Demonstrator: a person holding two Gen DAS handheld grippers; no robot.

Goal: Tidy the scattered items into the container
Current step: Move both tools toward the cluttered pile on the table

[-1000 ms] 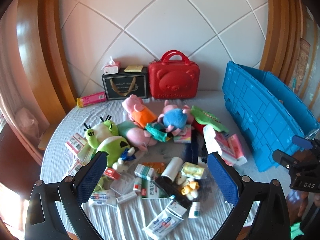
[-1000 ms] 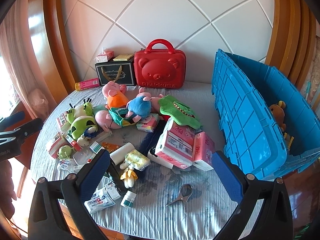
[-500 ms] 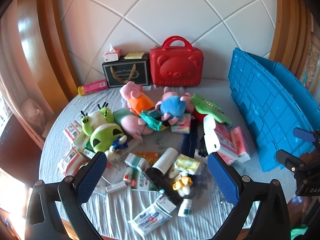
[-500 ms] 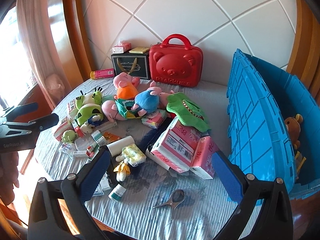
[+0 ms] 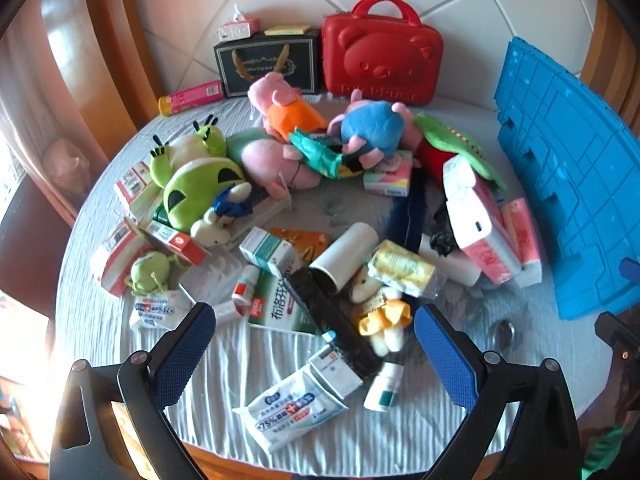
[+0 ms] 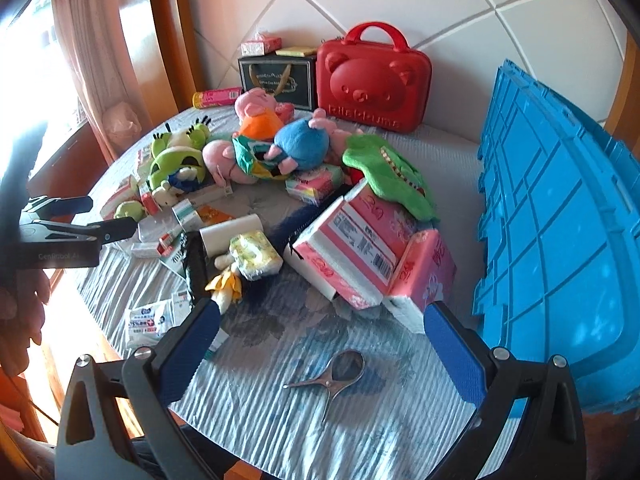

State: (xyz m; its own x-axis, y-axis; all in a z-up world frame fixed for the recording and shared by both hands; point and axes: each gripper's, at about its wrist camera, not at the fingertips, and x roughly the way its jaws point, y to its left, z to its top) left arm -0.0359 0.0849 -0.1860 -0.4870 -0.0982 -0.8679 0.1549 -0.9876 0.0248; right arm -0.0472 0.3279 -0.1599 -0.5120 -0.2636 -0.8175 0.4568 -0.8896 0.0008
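White quilted panelling backs a cluttered counter point(image 6: 360, 432); the blue container point(image 6: 560, 240) stands at its right edge. Right hand-held gripper point(image 6: 320, 352), open and empty, is nearer the metal clip point(image 6: 332, 376), whose long axis runs left-right just ahead. Left hand-held gripper point(image 5: 316, 348), also open, hangs over the wipes packet point(image 5: 292, 408).

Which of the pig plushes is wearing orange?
The pig plush farthest back, lying just in front of the black gift bag. The one beside it wears blue; the third, nearer one shows only pink.

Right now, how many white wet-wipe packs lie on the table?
2. One wet-wipe pack lies near the front edge; the other lies beside the small green plush. Clutter may hide more.
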